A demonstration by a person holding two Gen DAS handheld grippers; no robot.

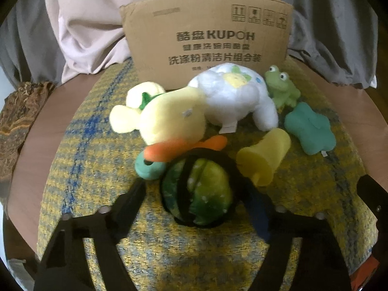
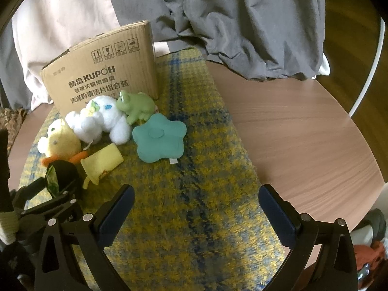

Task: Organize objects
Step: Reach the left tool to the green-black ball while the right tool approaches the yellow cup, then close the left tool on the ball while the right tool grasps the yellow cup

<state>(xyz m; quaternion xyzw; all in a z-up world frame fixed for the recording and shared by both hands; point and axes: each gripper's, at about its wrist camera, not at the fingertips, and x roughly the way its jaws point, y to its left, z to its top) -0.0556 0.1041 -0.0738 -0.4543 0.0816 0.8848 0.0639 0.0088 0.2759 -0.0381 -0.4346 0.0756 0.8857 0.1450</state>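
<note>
Soft toys lie in a heap on a yellow-and-blue woven mat (image 1: pixel 80 160) in front of a cardboard box (image 1: pixel 208 36). My left gripper (image 1: pixel 196 189) is shut on a green ball with black straps (image 1: pixel 206 189), just in front of a yellow duck plush (image 1: pixel 169 118) with an orange beak. Behind are a white plush (image 1: pixel 232 97), a green frog (image 1: pixel 281 87), a teal star cushion (image 1: pixel 308 128), a yellow bell-shaped toy (image 1: pixel 264 155) and a teal ring (image 1: pixel 148 169). My right gripper (image 2: pixel 194 208) is open and empty over the mat (image 2: pixel 194 169), to the right of the left gripper (image 2: pixel 58 179).
The mat lies on a round wooden table (image 2: pixel 303 133). Grey and pink cloth (image 2: pixel 242 24) hangs behind the box (image 2: pixel 101 72). A brown patterned fabric (image 1: pixel 19 121) sits at the table's left edge. A white curved rail (image 2: pixel 373 55) stands at the right.
</note>
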